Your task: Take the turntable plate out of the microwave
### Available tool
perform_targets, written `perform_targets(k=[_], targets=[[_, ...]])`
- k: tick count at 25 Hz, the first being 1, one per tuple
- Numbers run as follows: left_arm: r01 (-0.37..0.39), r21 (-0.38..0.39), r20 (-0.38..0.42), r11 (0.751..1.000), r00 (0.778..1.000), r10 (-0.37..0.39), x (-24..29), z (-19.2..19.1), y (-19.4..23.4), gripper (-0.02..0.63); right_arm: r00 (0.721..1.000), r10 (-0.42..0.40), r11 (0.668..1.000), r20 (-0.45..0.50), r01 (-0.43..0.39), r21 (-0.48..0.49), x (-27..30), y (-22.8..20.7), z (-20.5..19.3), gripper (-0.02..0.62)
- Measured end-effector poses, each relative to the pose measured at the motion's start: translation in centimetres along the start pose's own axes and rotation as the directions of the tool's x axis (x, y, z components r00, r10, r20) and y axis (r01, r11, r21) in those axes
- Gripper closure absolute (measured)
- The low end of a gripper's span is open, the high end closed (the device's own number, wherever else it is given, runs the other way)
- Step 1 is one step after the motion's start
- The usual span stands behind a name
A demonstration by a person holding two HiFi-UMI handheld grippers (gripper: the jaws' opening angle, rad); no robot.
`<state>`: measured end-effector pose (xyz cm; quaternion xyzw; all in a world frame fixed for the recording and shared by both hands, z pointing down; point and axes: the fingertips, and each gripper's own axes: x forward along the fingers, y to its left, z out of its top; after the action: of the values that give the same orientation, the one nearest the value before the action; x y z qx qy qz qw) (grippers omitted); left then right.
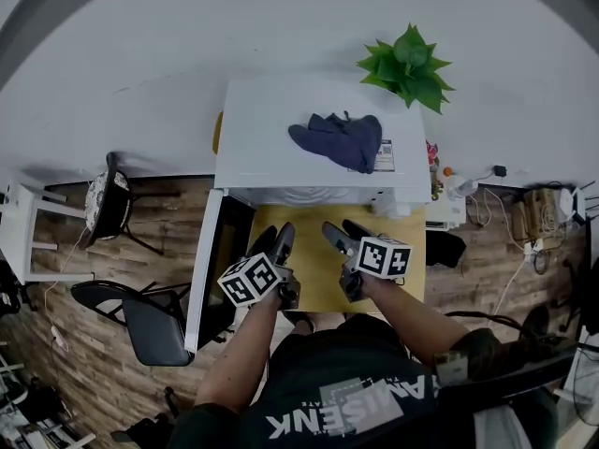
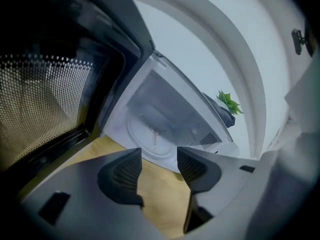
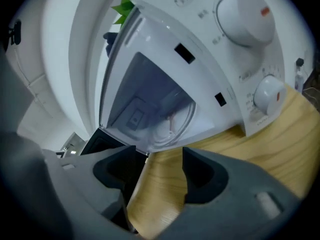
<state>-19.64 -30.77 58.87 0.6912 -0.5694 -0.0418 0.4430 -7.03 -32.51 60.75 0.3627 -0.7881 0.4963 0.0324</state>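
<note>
The white microwave (image 1: 318, 124) stands on a wooden table (image 1: 323, 279) with its door (image 1: 217, 269) swung open to the left. Inside the cavity lies the round glass turntable plate (image 2: 154, 138), also visible in the right gripper view as the plate (image 3: 174, 126). Both grippers hover over the table in front of the opening, short of the cavity. My left gripper (image 1: 274, 239) (image 2: 160, 166) is open with nothing between its pads. My right gripper (image 1: 344, 234) (image 3: 159, 171) is open and empty too.
A dark blue cloth (image 1: 339, 140) lies on top of the microwave and a green plant (image 1: 409, 65) stands behind it. Two control knobs (image 3: 245, 19) sit to the right of the cavity. The open door's mesh window (image 2: 45, 99) is close on my left. Chairs (image 1: 140, 321) stand on the floor at left.
</note>
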Motion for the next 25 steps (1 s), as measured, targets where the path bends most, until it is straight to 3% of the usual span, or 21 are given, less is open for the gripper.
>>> perform_targets(k=[4, 12, 19, 25], targets=[[-0.006, -0.02, -0.042, 1.0, 0.999, 0.005, 1.9, -1.0, 2.0, 0.4, 1.0, -0.023, 0.996, -0.009, 0.024, 0.087, 2.1, -1.6, -0.8, 0.31], [-0.01, -0.179, -0.066, 0.984, 0.998, -0.002, 6.1, -2.3, 4.1, 0.393, 0.999, -0.049, 0.973, 0.02, 0.044, 0.228, 5.0, -3.9, -1.1, 0.295], [-0.01, -0.253, -0.063, 0.967, 0.998, -0.007, 8.4, -2.3, 5.1, 0.37, 0.998, -0.029, 0.927, 0.061, 0.004, 0.374, 7.0, -4.6, -0.1, 0.259], [-0.03, -0.338, -0.039, 0.941, 0.999, 0.018, 10.1, -1.6, 5.6, 0.368, 0.993, -0.057, 0.863, 0.105, -0.004, 0.505, 8.7, -4.6, 0.6, 0.259]])
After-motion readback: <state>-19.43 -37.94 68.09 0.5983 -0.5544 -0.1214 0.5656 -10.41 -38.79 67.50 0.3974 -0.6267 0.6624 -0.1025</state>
